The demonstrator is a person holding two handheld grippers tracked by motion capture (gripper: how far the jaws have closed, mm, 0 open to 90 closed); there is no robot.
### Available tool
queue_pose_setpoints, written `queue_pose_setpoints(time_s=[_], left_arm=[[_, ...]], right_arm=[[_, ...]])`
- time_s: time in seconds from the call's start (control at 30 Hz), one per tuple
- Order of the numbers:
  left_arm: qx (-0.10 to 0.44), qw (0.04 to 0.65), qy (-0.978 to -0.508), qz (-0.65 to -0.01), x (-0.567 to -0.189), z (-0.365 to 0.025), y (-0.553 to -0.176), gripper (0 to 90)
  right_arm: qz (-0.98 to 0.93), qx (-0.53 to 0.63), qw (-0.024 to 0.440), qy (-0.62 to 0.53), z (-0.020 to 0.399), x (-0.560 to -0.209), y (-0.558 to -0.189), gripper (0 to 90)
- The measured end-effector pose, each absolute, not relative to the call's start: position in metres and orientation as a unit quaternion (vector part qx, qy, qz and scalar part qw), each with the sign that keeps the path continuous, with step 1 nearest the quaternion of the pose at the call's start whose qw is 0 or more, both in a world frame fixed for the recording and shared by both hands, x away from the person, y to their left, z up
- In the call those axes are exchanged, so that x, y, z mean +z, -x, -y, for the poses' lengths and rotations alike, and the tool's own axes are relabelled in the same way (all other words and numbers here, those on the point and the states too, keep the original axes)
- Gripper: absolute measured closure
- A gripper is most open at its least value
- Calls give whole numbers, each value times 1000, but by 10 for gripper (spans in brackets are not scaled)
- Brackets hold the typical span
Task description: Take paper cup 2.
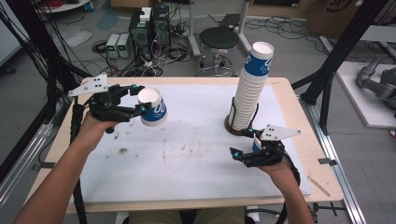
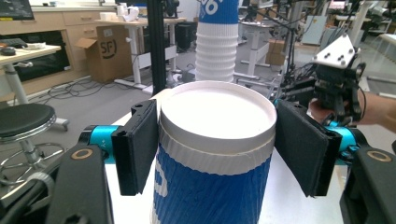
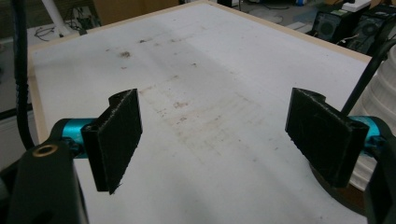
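Observation:
My left gripper (image 1: 142,99) is shut on a blue and white paper cup (image 1: 153,108), held tilted above the left rear part of the white mat (image 1: 187,158). In the left gripper view the pads (image 2: 140,144) flank the cup (image 2: 217,158) just under its rim, and my left gripper (image 2: 217,112) looks toward the tall cup stack (image 2: 217,51). That stack (image 1: 250,93) stands on a dark round base (image 1: 230,126) at the right rear. My right gripper (image 1: 243,142) hovers low just in front of the stack, open, with nothing between its fingers (image 3: 116,140).
The wooden table's edge (image 1: 322,186) frames the stained mat. The edge of the stack (image 3: 380,93) shows at the right of the right gripper view. A stool (image 1: 218,39), computers (image 1: 149,28) and cables sit on the floor behind. Black frame posts stand at both sides.

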State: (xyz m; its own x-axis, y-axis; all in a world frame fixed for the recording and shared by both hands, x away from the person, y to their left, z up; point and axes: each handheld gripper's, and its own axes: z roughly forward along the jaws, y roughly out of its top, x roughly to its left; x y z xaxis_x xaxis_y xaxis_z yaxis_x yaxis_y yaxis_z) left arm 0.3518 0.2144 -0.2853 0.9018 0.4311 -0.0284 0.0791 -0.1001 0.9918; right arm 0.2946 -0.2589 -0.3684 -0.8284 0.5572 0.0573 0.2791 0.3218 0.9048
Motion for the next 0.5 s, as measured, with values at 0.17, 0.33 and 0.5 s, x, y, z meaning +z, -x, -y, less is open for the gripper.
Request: queue_pose_setpoints(time_s=[0.17,0.33,0.5], left_arm=[[144,645,-728,-182,-294,-223,-344,322],[143,639,-733,-184,-305,-224,-337,322],[141,636,-735,-189,-312,-225,-332,322]], right_arm=[[-800,525,134,-258,256,-367,-295,191],[-799,529,134,-251,254,-368,-296,191],[-803,527,127,-247,250,-370,-296,191]])
